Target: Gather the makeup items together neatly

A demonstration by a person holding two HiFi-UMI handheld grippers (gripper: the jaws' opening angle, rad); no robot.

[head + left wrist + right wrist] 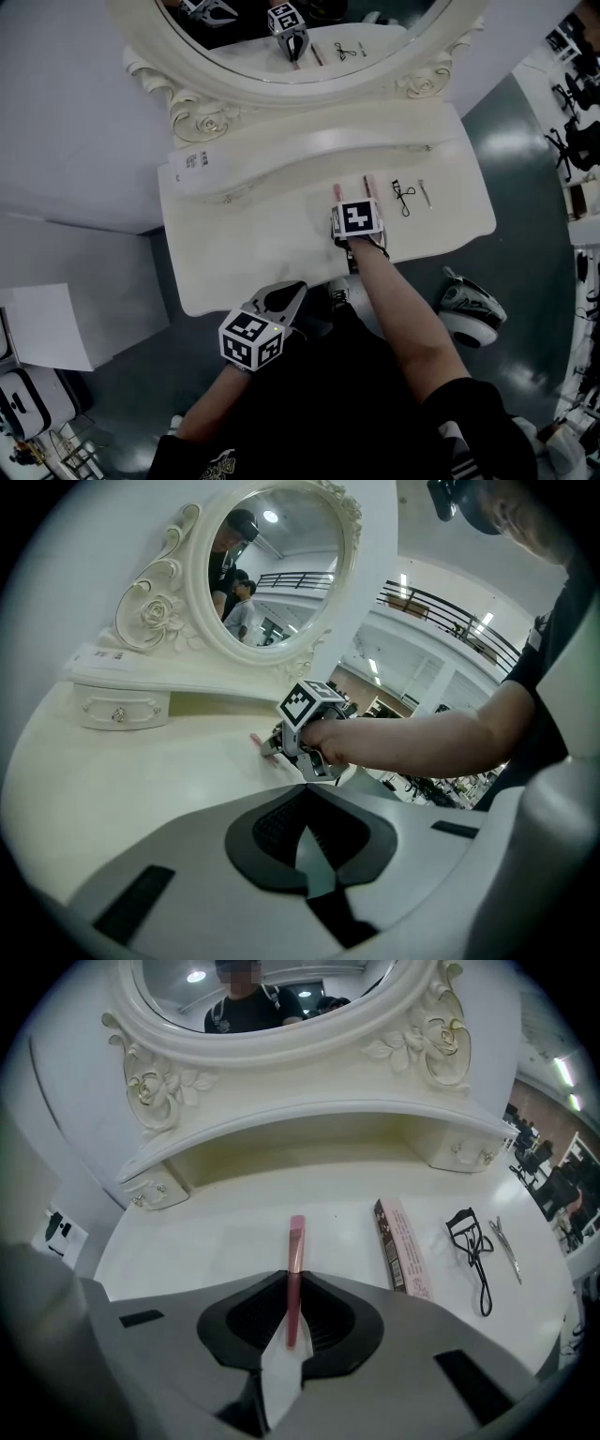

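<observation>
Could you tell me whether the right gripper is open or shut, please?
Shut: the right gripper clamps the pink brush, both jaws pressed against its handle.

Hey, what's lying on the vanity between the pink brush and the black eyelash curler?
A long pink box lies between the pink brush and the eyelash curler, apart from both; the right gripper view shows it.

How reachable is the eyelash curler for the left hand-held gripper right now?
Probably not directly: the right forearm and the right hand-held gripper, shut on the pink brush, lie between the left hand-held gripper and the eyelash curler.
</observation>
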